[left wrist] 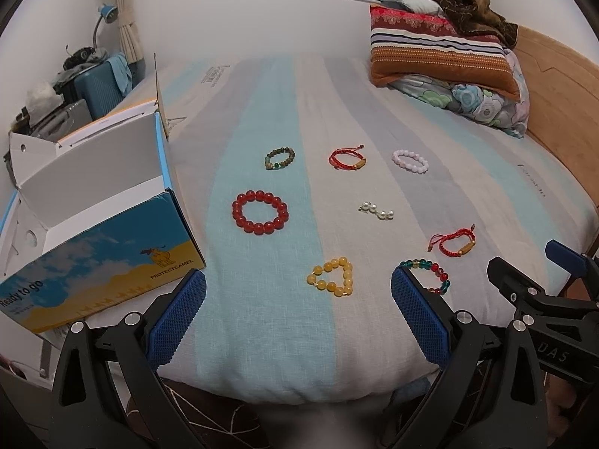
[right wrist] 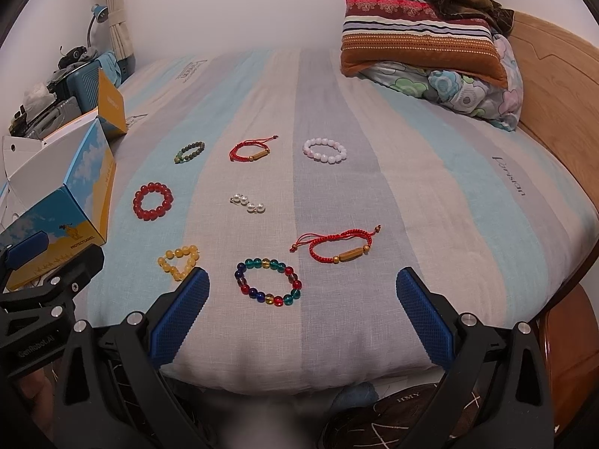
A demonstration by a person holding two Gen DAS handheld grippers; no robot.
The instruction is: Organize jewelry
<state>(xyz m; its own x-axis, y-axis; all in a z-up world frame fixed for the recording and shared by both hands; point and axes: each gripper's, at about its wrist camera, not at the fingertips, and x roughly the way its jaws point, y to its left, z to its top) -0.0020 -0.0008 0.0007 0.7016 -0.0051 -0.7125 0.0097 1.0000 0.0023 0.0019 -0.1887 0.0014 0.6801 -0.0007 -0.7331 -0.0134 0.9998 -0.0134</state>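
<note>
Several bracelets lie spread on a striped bed (left wrist: 262, 336). Nearest are a yellow bead bracelet (left wrist: 331, 276) (right wrist: 179, 261), a multicolour glass bead bracelet (right wrist: 268, 281) (left wrist: 426, 275) and a red cord bracelet (right wrist: 338, 247) (left wrist: 453, 242). Farther back lie a large red bead bracelet (left wrist: 260, 212) (right wrist: 152, 201), pearl pieces (left wrist: 376, 210) (right wrist: 248, 202), a dark green bead bracelet (left wrist: 279, 158), another red cord bracelet (left wrist: 348, 158) and a pale pink bead bracelet (left wrist: 409, 161). My left gripper (left wrist: 298, 290) hovers open at the bed's near edge, nothing between its fingers. My right gripper (right wrist: 302, 288) is open too, just short of the multicolour bracelet.
An open blue and yellow cardboard box (left wrist: 108, 247) (right wrist: 80, 202) sits on the bed's left side. Stacked pillows and a folded blanket (left wrist: 441, 48) lie at the far right by the wooden headboard (left wrist: 561, 104). A suitcase (left wrist: 97, 86) and clutter stand beyond the left edge.
</note>
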